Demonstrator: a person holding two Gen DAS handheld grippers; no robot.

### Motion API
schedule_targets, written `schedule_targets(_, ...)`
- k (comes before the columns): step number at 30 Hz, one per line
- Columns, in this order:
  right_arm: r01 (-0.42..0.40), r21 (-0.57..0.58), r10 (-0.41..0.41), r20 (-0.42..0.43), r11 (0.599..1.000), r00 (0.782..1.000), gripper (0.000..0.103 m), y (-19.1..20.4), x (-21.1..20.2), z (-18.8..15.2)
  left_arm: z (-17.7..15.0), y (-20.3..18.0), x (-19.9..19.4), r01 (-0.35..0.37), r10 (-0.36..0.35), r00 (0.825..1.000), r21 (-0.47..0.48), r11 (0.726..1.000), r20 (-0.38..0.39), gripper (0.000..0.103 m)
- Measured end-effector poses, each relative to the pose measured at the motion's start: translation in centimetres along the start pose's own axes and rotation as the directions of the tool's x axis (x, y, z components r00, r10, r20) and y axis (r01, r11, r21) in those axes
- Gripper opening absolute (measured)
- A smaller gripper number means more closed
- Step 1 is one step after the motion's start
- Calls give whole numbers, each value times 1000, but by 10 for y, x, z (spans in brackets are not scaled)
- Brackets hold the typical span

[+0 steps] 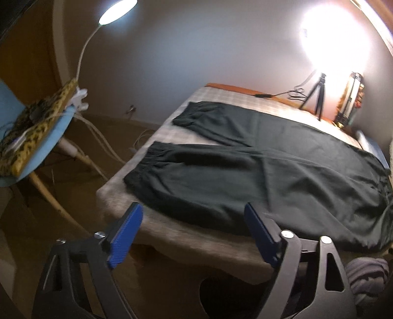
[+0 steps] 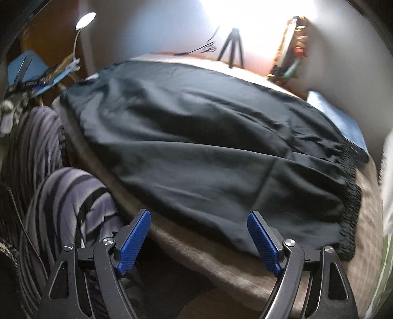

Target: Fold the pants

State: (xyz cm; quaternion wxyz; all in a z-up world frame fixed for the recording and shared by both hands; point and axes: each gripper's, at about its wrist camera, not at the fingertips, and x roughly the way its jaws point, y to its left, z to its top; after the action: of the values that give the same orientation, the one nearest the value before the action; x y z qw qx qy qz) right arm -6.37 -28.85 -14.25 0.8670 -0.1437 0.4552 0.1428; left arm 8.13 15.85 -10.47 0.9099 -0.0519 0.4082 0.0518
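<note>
Dark green-black pants (image 1: 258, 169) lie spread flat on a padded table (image 1: 172, 233), the two legs apart and their elastic cuffs pointing far left. In the right wrist view the pants (image 2: 196, 152) fill the table, with the gathered waistband (image 2: 351, 201) at the right. My left gripper (image 1: 191, 220) is open and empty, just above the near table edge by the near leg's hem side. My right gripper (image 2: 199, 228) is open and empty, hovering at the near edge of the pants by the waist end.
A blue chair (image 1: 36, 152) with a patterned cushion and a clip lamp (image 1: 118, 11) stands left of the table. A tripod (image 1: 316, 95) with a bright light and a cable stand at the table's far edge. Striped purple trouser legs (image 2: 61, 191) are at the near left. A blue cloth (image 2: 339, 120) lies right.
</note>
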Motion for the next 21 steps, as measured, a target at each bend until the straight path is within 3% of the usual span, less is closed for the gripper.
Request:
schedule_targets(12,-38,-139,35,-28,990,999,82,29,11,13,1,49,37,13,-20,998,-114,993,-60,82)
schedule_targets(16,1,-182,-11,-55,983,998,82,35,21,18,1,54,49,24,-35,996,-134,991,-79,82)
schedule_targets(21,3,-202,-19,-80,979,997,68,34,34,24,2,63,54,36,-51,995,-165,986,-85,81)
